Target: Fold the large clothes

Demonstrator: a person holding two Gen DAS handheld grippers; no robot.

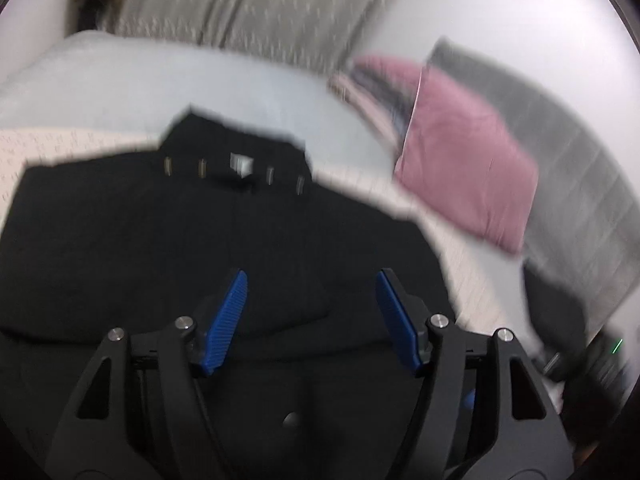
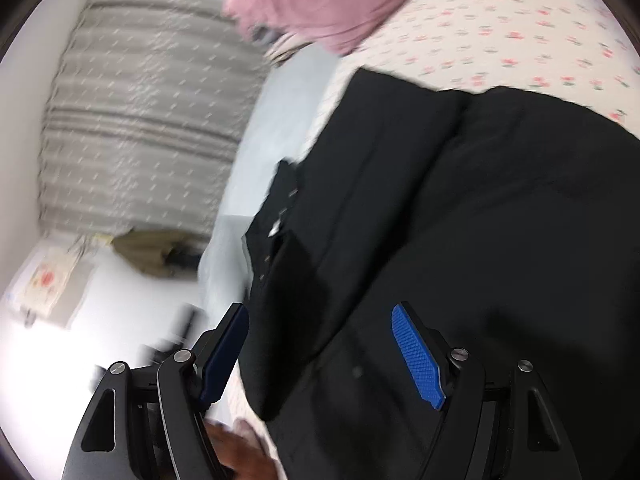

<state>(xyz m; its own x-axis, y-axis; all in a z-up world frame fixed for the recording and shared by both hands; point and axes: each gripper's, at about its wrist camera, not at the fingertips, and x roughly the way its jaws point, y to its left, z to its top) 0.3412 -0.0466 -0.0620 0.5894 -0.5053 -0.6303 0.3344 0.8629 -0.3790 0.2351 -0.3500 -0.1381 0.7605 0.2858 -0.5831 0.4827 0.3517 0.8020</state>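
One large black garment, its labelled collar at the far end, lay partly folded on the floral-print bed sheet. Both claws, left claw and right claw, hovered spread and empty above it. Next grip probably wanted an outer edge, pinched cleanly, then carried across evenly.

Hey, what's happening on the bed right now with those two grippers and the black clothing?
A person with a handheld gripper in each hand is working on a large black garment spread on a floral bedsheet. The left gripper hangs open above the garment, collar and label facing away, with nothing between its pads. The right gripper is open too, over the garment's edge near the side of the bed. A pink garment lies further off. Both views are motion-blurred.
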